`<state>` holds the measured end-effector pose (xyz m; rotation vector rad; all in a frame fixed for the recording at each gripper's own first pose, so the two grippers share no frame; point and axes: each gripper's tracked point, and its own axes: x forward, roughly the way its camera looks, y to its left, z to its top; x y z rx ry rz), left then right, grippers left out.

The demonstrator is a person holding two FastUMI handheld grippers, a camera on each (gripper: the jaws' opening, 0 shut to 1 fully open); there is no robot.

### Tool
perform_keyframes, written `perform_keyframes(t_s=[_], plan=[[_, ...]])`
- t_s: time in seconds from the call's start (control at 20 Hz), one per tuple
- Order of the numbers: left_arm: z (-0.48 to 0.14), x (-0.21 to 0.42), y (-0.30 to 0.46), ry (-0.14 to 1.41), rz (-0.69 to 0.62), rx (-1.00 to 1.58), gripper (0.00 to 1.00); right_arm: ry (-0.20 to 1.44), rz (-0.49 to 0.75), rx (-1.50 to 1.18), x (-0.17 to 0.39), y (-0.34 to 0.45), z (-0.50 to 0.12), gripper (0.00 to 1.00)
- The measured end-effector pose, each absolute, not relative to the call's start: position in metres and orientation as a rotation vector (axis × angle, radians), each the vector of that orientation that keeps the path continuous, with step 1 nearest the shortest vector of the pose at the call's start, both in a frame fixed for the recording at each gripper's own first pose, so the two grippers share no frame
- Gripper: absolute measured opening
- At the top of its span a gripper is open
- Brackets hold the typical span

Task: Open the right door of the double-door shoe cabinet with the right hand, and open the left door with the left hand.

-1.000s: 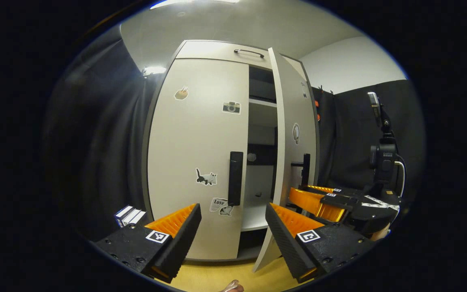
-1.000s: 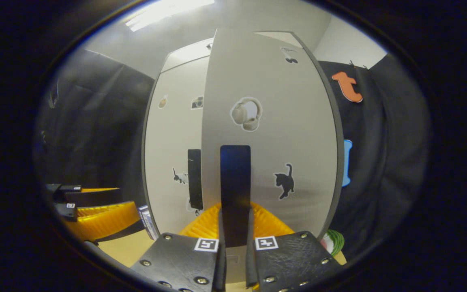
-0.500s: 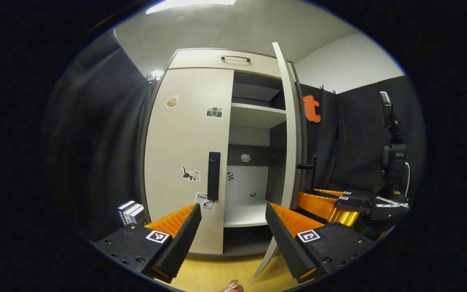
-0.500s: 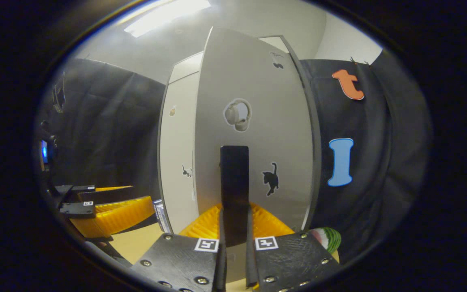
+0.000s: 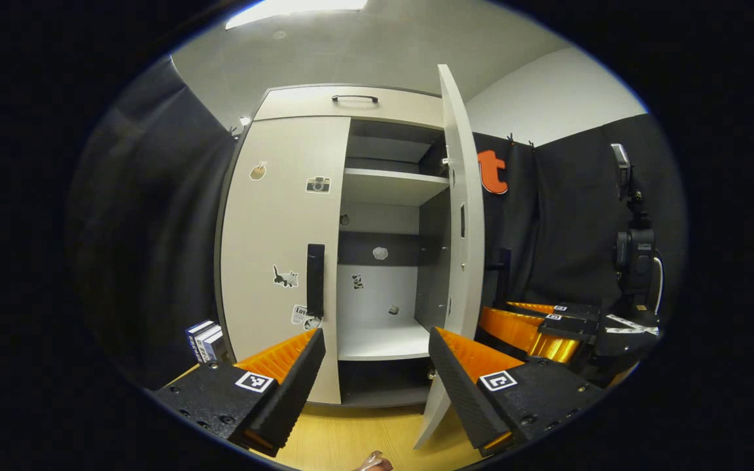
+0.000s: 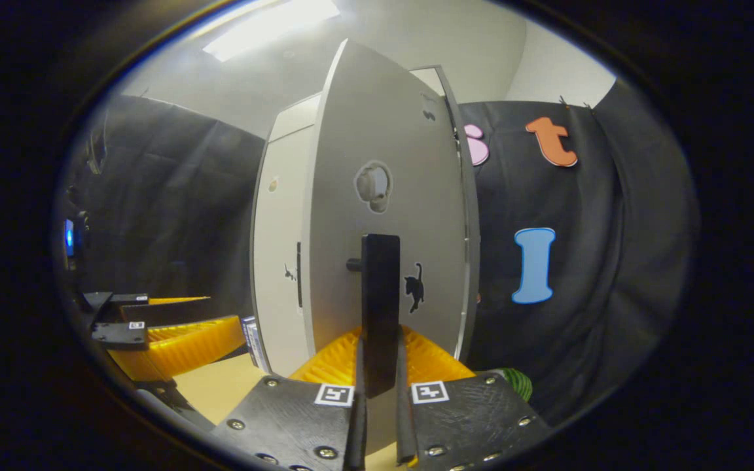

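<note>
Right door [image 5: 459, 196] is swung open, its flat black handle [image 6: 380, 307] clamped by the right gripper [image 6: 380, 386]; left door [image 5: 279, 248] seems shut, left gripper [image 5: 377, 366] fingers spread wide, nothing held.

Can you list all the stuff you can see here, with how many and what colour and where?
Shoe cabinet: one, white, middle.
Left door: one, white, closed, stickers on it.
Left door handle: one, black, upright.
Right door: one, white, swung open.
Right door handle: one, black, between fingers.
Shelves: white, inside cabinet.
Books: few, white-blue, left of cabinet.
Camera on stand: one, black, right.
Floor: yellow.
Left gripper: one, open.
Right gripper: one, shut on handle.
</note>
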<state>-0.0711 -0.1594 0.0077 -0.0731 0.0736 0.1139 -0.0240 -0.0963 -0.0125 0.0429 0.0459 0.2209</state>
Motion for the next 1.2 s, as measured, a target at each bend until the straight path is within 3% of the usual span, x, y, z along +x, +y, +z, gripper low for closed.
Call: perform_keyframes(t_s=[0.6, 1.05, 1.2], plan=[[0.012, -0.052, -0.193, 0.065, 0.089, -0.054, 0.99, 0.037, 0.077, -0.002, -0.028, -0.177, -0.014, 0.17], [0.031, -0.049, -0.194, -0.015, 0.094, -0.142, 0.98, 0.035, 0.129, 0.078, -0.033, -0.185, -0.007, 0.14], [0.027, -0.048, -0.185, -0.003, 0.110, -0.133, 0.98, 0.030, 0.131, 0.093, -0.045, -0.192, -0.004, 0.18]])
